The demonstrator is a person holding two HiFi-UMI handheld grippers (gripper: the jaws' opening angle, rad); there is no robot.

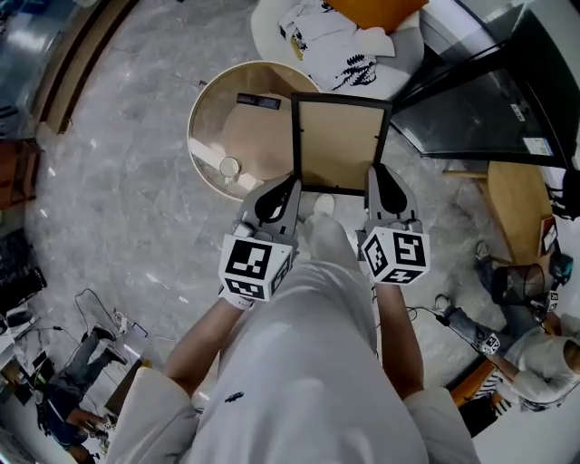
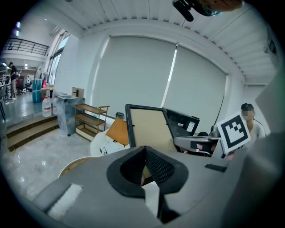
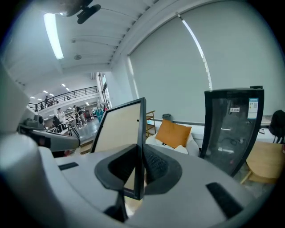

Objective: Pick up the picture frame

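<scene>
The picture frame point(image 1: 340, 140) has a thin black border and a tan backing, and it is held up in the air over the near edge of a round table. My left gripper point(image 1: 292, 183) is shut on the frame's lower left corner, and my right gripper point(image 1: 375, 174) is shut on its right edge near the bottom. In the left gripper view the picture frame point(image 2: 149, 127) rises out of the left gripper point(image 2: 144, 171). In the right gripper view the frame's black edge point(image 3: 140, 147) stands upright, pinched in the right gripper point(image 3: 139, 171).
The round glass-topped table point(image 1: 195, 149) lies under and left of the frame, with a small cup point(image 1: 229, 167) on it. A white seat with an orange cushion point(image 1: 372, 11) is beyond. A black mesh chair point(image 1: 480, 100) and a wooden stool point(image 1: 517, 204) stand at the right. People sit on the floor around.
</scene>
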